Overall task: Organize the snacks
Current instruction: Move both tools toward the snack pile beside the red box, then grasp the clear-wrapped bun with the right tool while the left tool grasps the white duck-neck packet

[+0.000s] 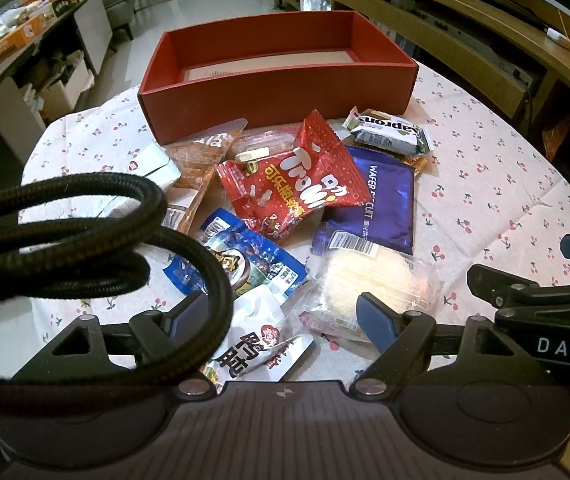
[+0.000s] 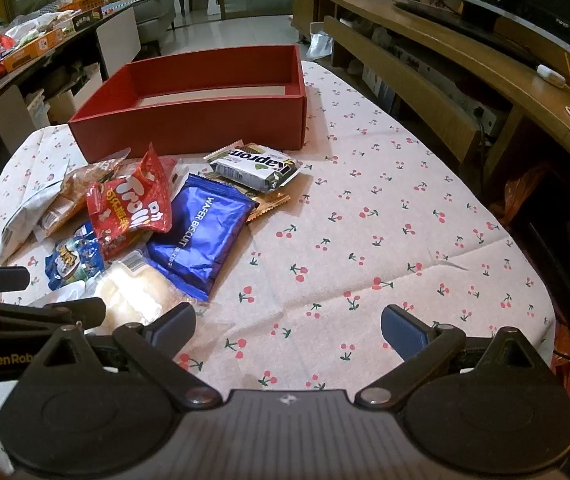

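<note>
A red open box stands empty at the far side of the cherry-print table. In front of it lies a pile of snacks: a red Trolli bag, a blue wafer biscuit pack, a Kapron bar, a clear-wrapped cake, a blue-white bag and a white pouch. My left gripper is open above the white pouch and the cake. My right gripper is open over bare cloth, right of the pile.
A black braided cable loops across the left wrist view. A wooden TV cabinet runs along the right. A cluttered side table stands at the left. The right gripper shows at the edge of the left wrist view.
</note>
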`<state>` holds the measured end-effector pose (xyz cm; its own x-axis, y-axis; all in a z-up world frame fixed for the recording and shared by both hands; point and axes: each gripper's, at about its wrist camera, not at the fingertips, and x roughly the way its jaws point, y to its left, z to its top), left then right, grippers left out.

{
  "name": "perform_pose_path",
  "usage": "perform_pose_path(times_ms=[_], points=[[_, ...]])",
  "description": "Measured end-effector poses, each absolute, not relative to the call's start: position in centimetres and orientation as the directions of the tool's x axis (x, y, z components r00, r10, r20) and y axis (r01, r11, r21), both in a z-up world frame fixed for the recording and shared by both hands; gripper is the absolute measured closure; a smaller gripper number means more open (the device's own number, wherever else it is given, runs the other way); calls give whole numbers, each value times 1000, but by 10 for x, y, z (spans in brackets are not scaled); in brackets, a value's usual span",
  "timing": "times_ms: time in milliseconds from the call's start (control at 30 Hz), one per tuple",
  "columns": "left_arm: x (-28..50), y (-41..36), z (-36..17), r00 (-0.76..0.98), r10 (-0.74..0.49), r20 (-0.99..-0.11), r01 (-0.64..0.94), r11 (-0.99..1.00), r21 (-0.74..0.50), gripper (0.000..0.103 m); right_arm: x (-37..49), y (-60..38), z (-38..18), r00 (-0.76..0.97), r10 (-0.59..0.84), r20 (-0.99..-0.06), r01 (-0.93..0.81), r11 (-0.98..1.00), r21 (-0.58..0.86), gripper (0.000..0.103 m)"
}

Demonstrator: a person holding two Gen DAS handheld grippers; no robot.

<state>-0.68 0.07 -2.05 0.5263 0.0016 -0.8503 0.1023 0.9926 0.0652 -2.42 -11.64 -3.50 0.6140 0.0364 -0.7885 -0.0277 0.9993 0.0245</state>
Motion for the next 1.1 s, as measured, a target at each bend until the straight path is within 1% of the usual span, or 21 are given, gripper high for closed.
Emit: perform_pose_path(times_ms=[567, 667, 700, 933, 1000, 1067, 1100], points=[[-7, 8, -24, 513, -1, -858, 89, 995, 53, 19, -20, -110, -37, 596, 56, -801, -61, 998, 24, 0], [-7, 16, -23, 511, -14, -860, 94, 995, 40, 15, -17, -108, -35, 590, 88, -803, -89, 995, 44, 0], [-7, 19, -22, 509, -18, -860, 95, 995, 36, 12, -17, -107, -35, 591, 92, -802, -96, 994, 43, 0], [-8, 36, -26, 493, -15, -870, 81, 996, 29, 11, -5, -99, -31, 580, 125, -805, -154, 987, 42, 0], [-5, 37, -24, 497, -26, -867, 112, 993, 34, 11, -3, -94, -30, 580, 128, -804, -182, 983, 25, 0], [-4, 35, -23, 504, -25, -863, 174, 982, 73, 10, 0, -93, -28, 586, 126, -800, -192, 981, 13, 0], [-4, 34, -24, 504, -27, -863, 215, 972, 96, 8, 1, -93, -27, 583, 132, -802, -196, 980, 19, 0]])
